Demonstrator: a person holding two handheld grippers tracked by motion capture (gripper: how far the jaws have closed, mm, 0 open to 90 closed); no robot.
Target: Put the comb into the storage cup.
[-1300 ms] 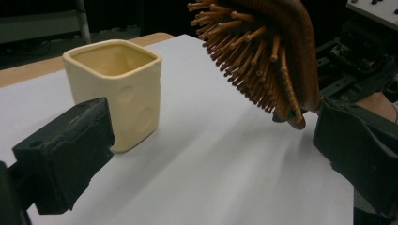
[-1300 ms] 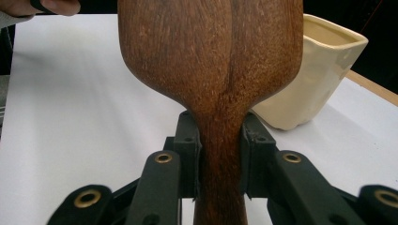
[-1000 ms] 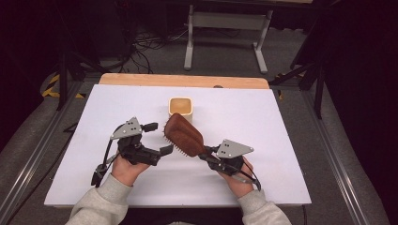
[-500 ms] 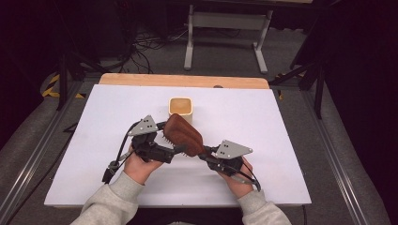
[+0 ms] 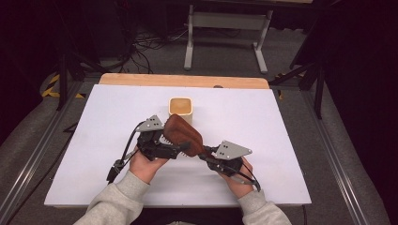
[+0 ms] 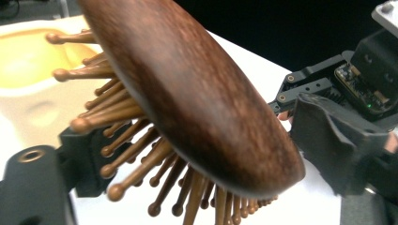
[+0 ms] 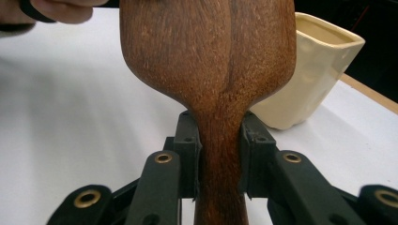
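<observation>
Wooden hairbrush (image 5: 183,136) sits just before cream cup (image 5: 181,108) on white table (image 5: 281,140).

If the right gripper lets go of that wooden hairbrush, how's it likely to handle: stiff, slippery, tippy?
The wooden hairbrush looks like solid wood, so probably stiff, with no flop. Its polished back may be slick against the pads. Held only at the narrow handle by the right gripper, its wide head could swing down.

Left gripper (image 5: 165,143) moves right across the table, from clear of the wooden hairbrush (image 5: 184,135) to right up against its bristle side. Its jaws have just been closing, w/ the bristles now between them; left gripper view can't show if pads press yet.
</observation>
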